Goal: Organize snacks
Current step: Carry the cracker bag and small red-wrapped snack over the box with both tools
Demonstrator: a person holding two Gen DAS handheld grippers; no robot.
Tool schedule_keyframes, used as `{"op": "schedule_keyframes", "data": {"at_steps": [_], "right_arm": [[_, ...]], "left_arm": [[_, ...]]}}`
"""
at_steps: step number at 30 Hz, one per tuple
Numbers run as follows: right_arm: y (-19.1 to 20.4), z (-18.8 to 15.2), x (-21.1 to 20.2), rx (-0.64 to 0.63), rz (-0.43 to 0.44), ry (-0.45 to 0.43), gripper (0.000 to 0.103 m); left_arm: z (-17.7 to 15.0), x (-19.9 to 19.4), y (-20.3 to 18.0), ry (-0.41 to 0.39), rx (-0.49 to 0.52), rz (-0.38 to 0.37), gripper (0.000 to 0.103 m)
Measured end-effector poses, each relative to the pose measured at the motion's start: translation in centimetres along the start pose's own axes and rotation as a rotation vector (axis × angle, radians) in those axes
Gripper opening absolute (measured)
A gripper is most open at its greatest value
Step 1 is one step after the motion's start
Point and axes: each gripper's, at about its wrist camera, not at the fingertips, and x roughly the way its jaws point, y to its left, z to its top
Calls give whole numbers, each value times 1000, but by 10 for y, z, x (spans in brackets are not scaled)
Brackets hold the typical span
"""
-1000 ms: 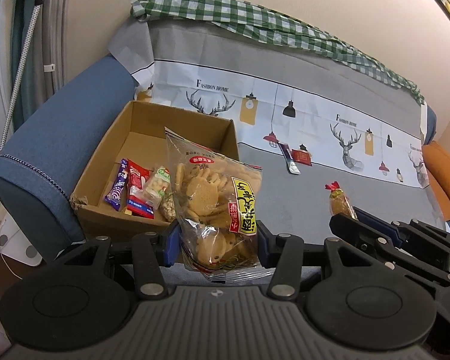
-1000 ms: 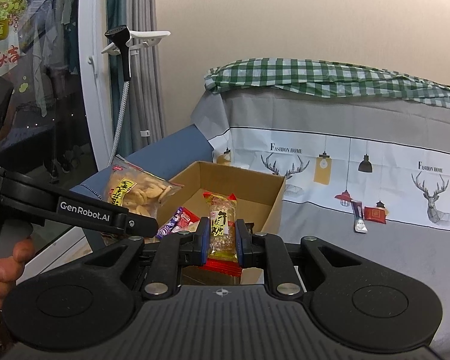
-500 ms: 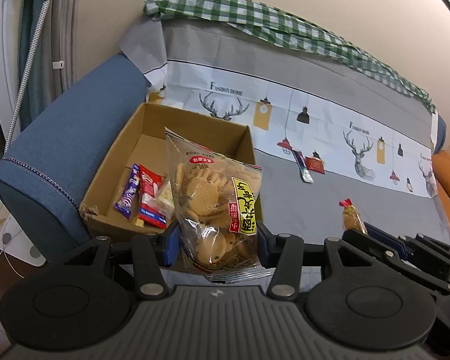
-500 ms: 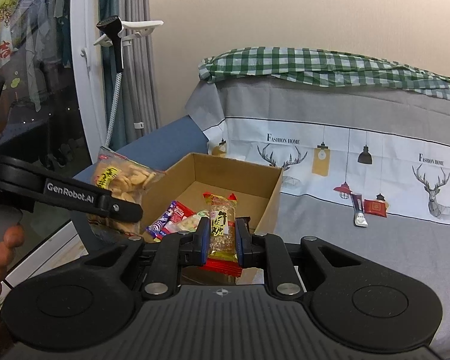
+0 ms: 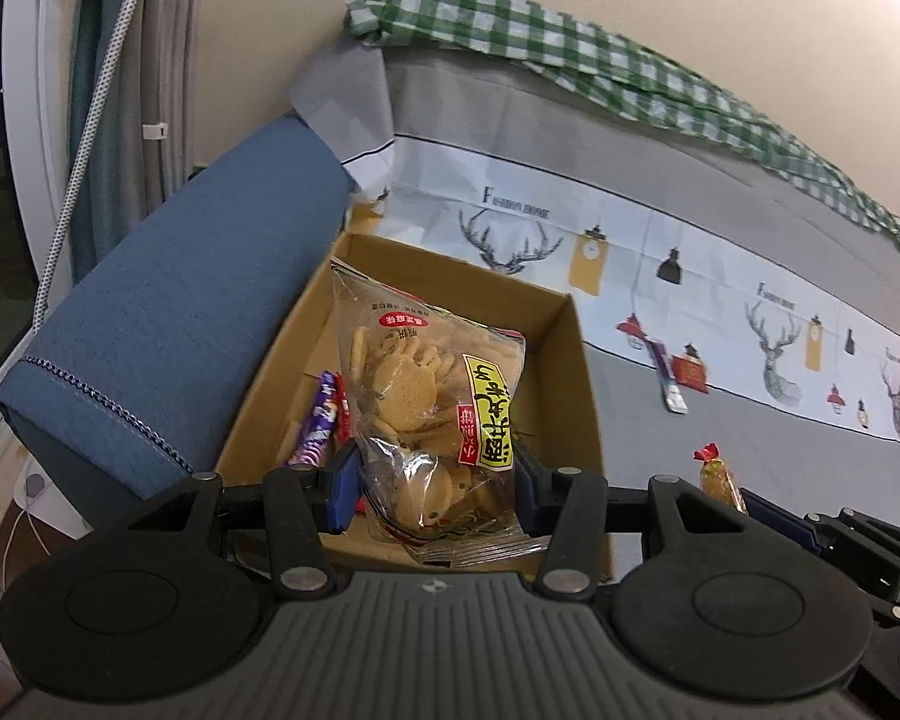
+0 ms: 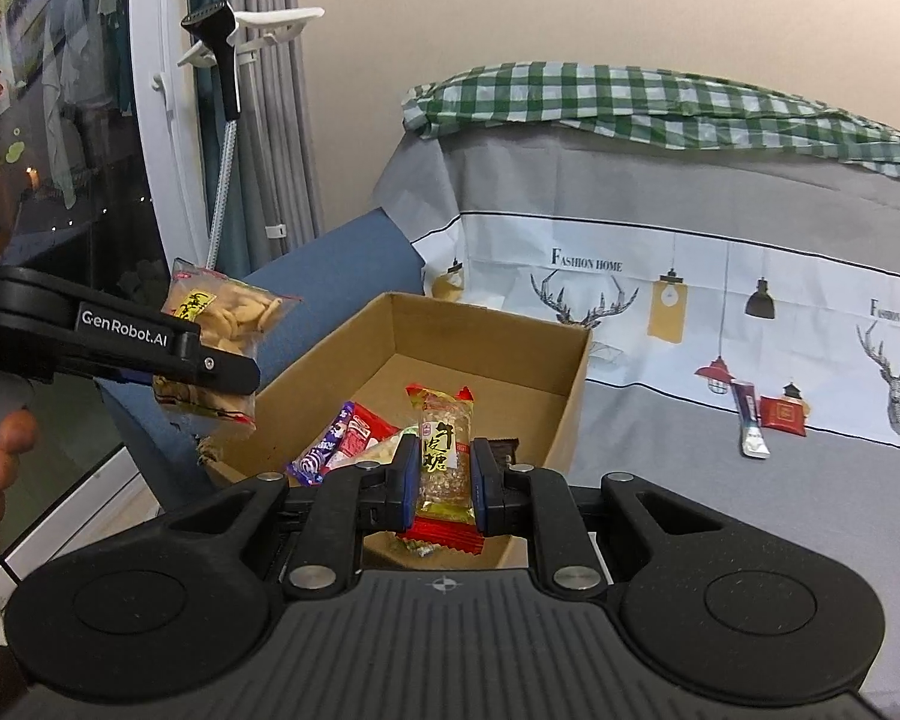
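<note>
My left gripper [image 5: 429, 495] is shut on a clear bag of round crackers [image 5: 432, 414] with a yellow label, held upright above the near edge of an open cardboard box [image 5: 576, 372]. The bag also shows in the right wrist view [image 6: 222, 324]. My right gripper [image 6: 444, 483] is shut on a small candy bar [image 6: 444, 456] in a red-ended wrapper, held over the box's near right corner [image 6: 570, 396]. In the box lie a purple packet [image 6: 321, 450] and a red packet [image 6: 360, 435].
The box stands on a grey sofa cover [image 6: 750, 510] against a blue armrest [image 5: 168, 300]. A red packet [image 6: 783, 414] and a slim stick packet [image 6: 750, 426] lie on the seat to the right. A green checked cloth [image 6: 630, 102] tops the backrest.
Both grippers have moved forward and left toward the box with their snacks still held. The cracker bag now hangs over the box's inside.
</note>
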Motion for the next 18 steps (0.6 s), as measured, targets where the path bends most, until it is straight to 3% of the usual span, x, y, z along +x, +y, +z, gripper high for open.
{"op": "schedule_keyframes", "data": {"at_steps": [18], "right_arm": [[0, 8, 122, -1, 18, 142, 18]], "left_arm": [[32, 111, 29, 186, -5, 99, 54]]}}
